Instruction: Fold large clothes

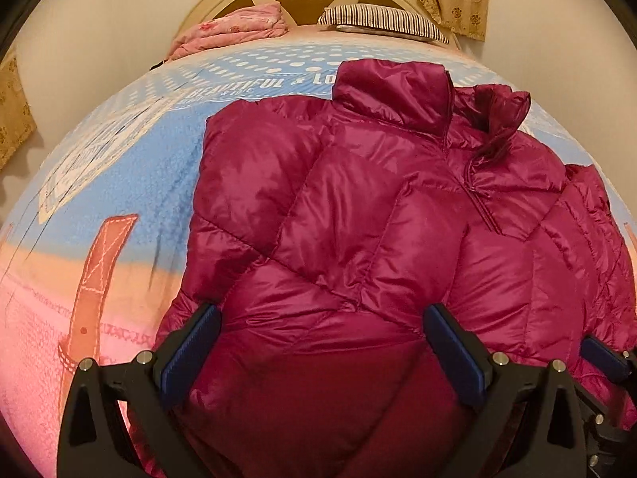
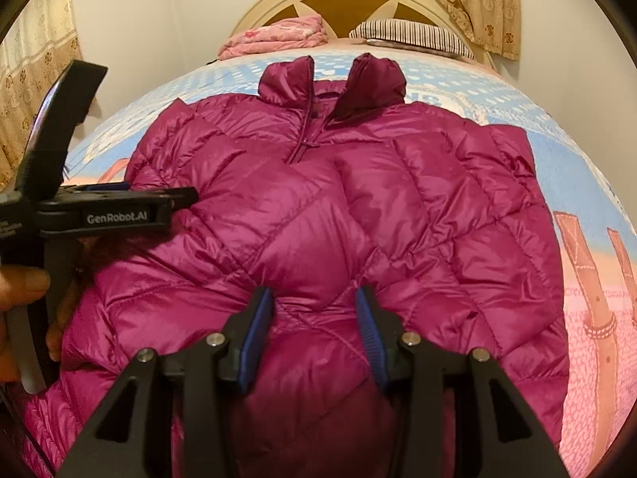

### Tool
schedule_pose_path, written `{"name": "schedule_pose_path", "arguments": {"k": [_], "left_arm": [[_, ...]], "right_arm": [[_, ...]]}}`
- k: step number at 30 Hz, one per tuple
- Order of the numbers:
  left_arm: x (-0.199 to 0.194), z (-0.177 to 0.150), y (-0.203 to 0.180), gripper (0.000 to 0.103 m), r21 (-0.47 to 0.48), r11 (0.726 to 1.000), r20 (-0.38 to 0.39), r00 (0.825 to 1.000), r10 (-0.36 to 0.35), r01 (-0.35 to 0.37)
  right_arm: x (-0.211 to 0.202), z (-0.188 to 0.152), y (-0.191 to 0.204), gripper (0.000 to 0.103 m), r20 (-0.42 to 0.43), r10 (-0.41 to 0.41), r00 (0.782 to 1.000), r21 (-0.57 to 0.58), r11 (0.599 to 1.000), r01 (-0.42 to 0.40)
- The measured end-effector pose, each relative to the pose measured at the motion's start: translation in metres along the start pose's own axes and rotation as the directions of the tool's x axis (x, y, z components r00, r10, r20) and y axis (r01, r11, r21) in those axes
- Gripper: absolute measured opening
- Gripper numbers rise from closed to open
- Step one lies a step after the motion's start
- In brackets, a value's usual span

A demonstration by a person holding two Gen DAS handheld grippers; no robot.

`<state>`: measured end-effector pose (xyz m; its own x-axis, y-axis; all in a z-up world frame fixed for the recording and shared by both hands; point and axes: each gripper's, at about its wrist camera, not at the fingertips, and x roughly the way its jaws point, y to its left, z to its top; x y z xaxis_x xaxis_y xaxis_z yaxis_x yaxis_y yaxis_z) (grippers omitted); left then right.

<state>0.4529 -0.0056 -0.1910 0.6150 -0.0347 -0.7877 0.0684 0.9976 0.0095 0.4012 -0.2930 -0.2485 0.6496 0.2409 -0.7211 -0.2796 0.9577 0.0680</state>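
1. Left gripper (image 1: 318, 342) hovers with jaws spread wide, gripping nothing, ready to take the puffy hem below it.
2. Jacket (image 2: 338, 207) lies flat on the bed (image 2: 577, 183), collar far ahead of me.
3. Right gripper (image 2: 314, 318) pinches a hem bulge half-closed, anchoring it.

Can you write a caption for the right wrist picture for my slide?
Right gripper jaws pinching a puffy magenta jacket spread on a bed.
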Motion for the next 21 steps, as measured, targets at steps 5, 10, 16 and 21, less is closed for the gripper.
{"name": "schedule_pose_path", "arguments": {"k": [5, 10, 16, 21], "left_arm": [[0.003, 0.0, -0.004, 0.102, 0.012, 1.0, 0.008, 1.0, 0.025, -0.026], [0.003, -0.001, -0.008, 0.102, 0.012, 1.0, 0.01, 1.0, 0.027, -0.027], [0.003, -0.002, -0.008, 0.102, 0.014, 0.999, 0.012, 1.0, 0.029, -0.029], [-0.01, 0.005, -0.003, 0.102, 0.017, 1.0, -0.016, 1.0, 0.021, -0.021]], "right_arm": [[0.0, 0.0, 0.001, 0.047, -0.001, -0.003, 1.0, -0.002, 1.0, 0.003], [0.001, -0.001, 0.003, 0.047, 0.0, -0.008, 1.0, -0.005, 1.0, 0.008], [0.0, -0.001, 0.002, 0.047, 0.0, -0.012, 1.0, -0.008, 1.0, 0.012], [-0.002, 0.002, 0.0, 0.054, -0.008, 0.026, 1.0, 0.006, 1.0, -0.026]]}}
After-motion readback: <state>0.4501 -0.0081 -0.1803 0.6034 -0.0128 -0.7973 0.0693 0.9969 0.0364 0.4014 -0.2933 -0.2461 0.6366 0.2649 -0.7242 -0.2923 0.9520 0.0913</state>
